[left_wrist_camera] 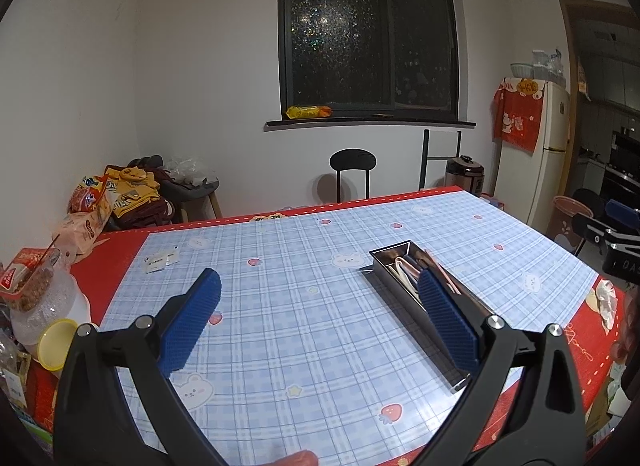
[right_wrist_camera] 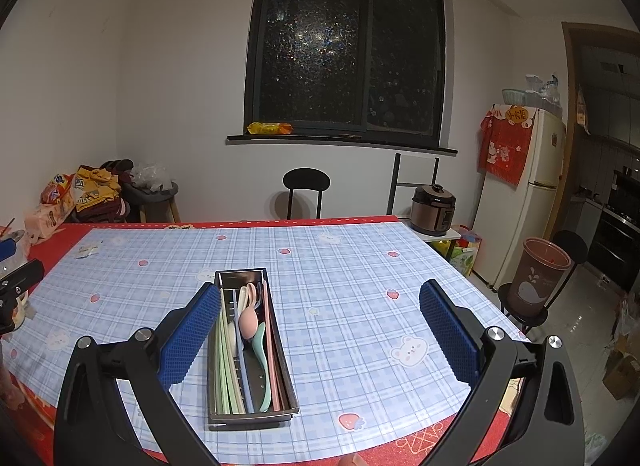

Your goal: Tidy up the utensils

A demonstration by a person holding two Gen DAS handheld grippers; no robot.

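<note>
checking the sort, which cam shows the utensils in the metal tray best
The right wrist view: it looks down into the metal tray, showing the spoons and chopsticks lying lengthwise. In the left wrist view the tray sits obliquely, and the left tongs' blue pad hides most of its contents.

White walls [right_wrist_camera: 180, 77] enclose the room; a dark sliding window [right_wrist_camera: 348, 49] shows night outside, with a yellow snack packet [right_wrist_camera: 270, 128] on its black sill [right_wrist_camera: 340, 142]; below stands a black round-backed chair [right_wrist_camera: 306, 185]; a stool [right_wrist_camera: 154, 195] in the left corner bears clothes [right_wrist_camera: 98, 185] and bags; to the right, a pressure cooker [right_wrist_camera: 433, 203] sits on a low white stand, beside a cream refrigerator [right_wrist_camera: 528, 193] draped with a red cloth [right_wrist_camera: 505, 145]; a brown bin [right_wrist_camera: 538, 276] rests on another chair; the tiled floor [right_wrist_camera: 584, 306] gleams toward the kitchen doorway [left_wrist_camera: 600, 113].
</note>
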